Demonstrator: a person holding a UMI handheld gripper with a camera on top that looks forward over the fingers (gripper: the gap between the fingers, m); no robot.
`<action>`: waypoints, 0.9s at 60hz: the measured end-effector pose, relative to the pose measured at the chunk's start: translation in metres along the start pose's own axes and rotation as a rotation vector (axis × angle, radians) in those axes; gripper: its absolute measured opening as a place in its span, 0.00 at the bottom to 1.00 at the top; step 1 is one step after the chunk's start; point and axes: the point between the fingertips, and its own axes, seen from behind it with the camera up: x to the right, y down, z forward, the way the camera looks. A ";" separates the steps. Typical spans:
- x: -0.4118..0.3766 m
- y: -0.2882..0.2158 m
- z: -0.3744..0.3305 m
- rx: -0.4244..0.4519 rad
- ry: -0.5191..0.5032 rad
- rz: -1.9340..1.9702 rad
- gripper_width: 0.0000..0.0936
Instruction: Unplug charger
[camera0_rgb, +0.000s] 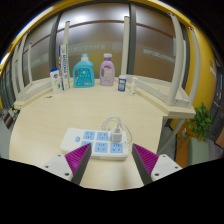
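Table (40, 125) is seen carrying a power strip (96, 142), long axis crosswise to the fingers. Charger (115, 133) is plugged upright near its right end, just ahead of the gripper (106, 160), slightly right of centre. Fingers are spread, nothing grasped.

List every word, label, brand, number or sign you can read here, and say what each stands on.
Nothing can be read.
Blue bottle: label too small to read.
Pink bottle: label too small to read.
Small box: print blurred.
Power strip, with the charger plugged in, just ahead of the open gripper: no markings show.
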 end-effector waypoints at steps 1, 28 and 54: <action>-0.001 -0.003 0.002 0.006 0.004 -0.001 0.91; 0.008 -0.025 0.080 0.057 -0.048 0.015 0.47; 0.007 -0.063 0.061 0.113 -0.092 0.045 0.10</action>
